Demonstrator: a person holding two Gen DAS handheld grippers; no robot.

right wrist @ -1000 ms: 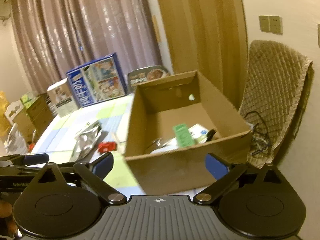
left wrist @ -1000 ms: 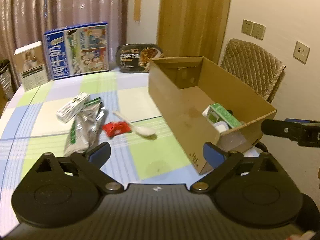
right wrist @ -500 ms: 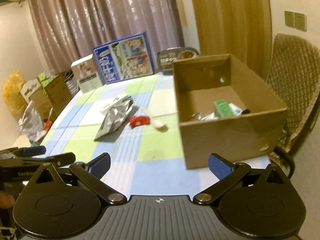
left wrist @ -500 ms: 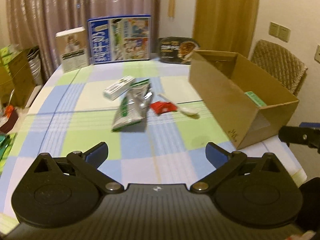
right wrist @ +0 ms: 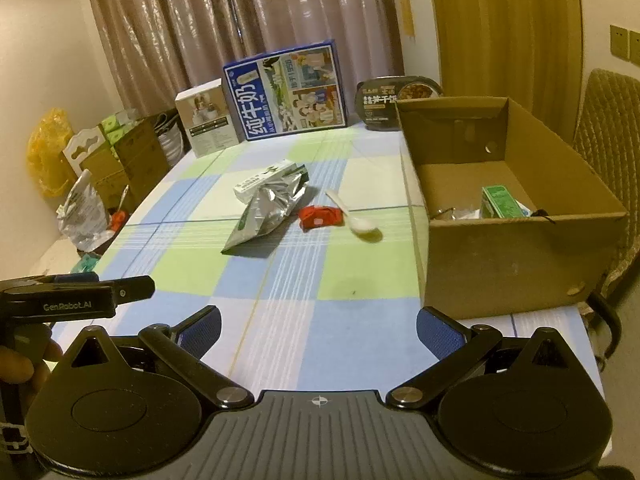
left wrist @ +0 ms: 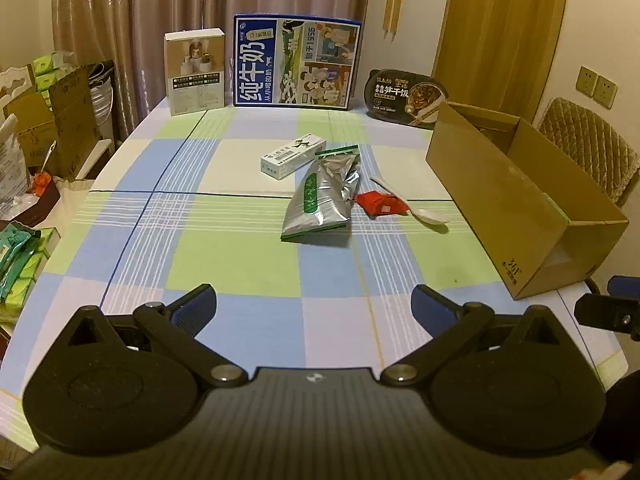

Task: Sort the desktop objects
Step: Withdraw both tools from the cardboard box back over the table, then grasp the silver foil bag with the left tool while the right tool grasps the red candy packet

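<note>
From my right gripper (right wrist: 318,330), jaws spread wide and empty, I see the cardboard box (right wrist: 520,256) at the right with a green carton (right wrist: 500,202) inside. On the checked tablecloth (right wrist: 280,280) lie a silver pouch (right wrist: 266,210), red packet (right wrist: 320,216) and white spoon (right wrist: 356,220).

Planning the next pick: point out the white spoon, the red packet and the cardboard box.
white spoon (right wrist: 366,227): right wrist view, on its bowl.
red packet (right wrist: 321,216): right wrist view, middle of the wrapper.
cardboard box (right wrist: 516,256): right wrist view, near outer wall.
</note>
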